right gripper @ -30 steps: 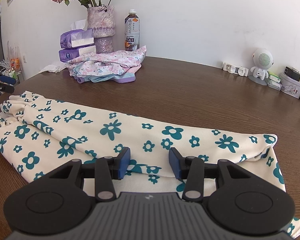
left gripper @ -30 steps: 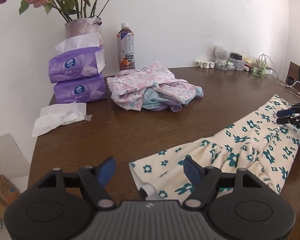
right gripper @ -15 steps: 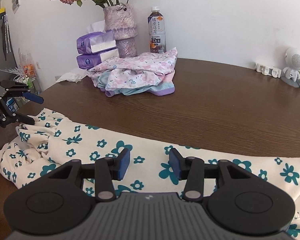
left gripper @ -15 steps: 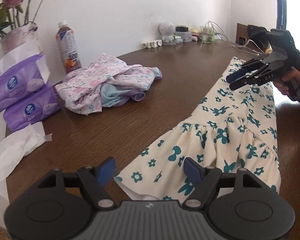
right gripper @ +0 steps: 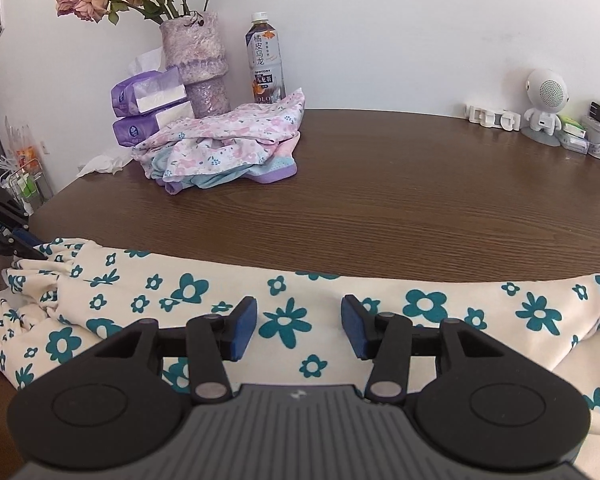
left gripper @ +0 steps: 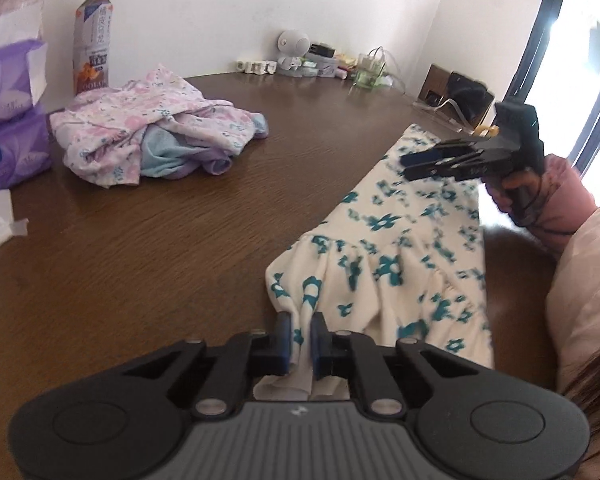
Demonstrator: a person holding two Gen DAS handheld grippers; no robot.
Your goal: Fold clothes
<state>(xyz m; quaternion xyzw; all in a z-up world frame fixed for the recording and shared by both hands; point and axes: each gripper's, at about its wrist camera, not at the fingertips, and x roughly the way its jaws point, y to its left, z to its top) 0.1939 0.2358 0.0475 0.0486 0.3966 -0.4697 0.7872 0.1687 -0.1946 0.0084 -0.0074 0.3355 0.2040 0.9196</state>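
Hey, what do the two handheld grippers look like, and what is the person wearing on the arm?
Both the left gripper and right gripper are black, with two round discs, silver pivot pins, a ribbed grey centre plate bearing a small white logo, and blue pads on the jaws. The right gripper has a black pistol-style handle. The person's sleeve is pink.

White wall (right gripper: pixel 380 32), dark wooden table (right gripper: pixel 380 208), bright window (left gripper: pixel 580 60) at right

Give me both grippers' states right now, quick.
Left gripper: shut on the hem of the floral garment.
Right gripper: open, above the garment, holding nothing.
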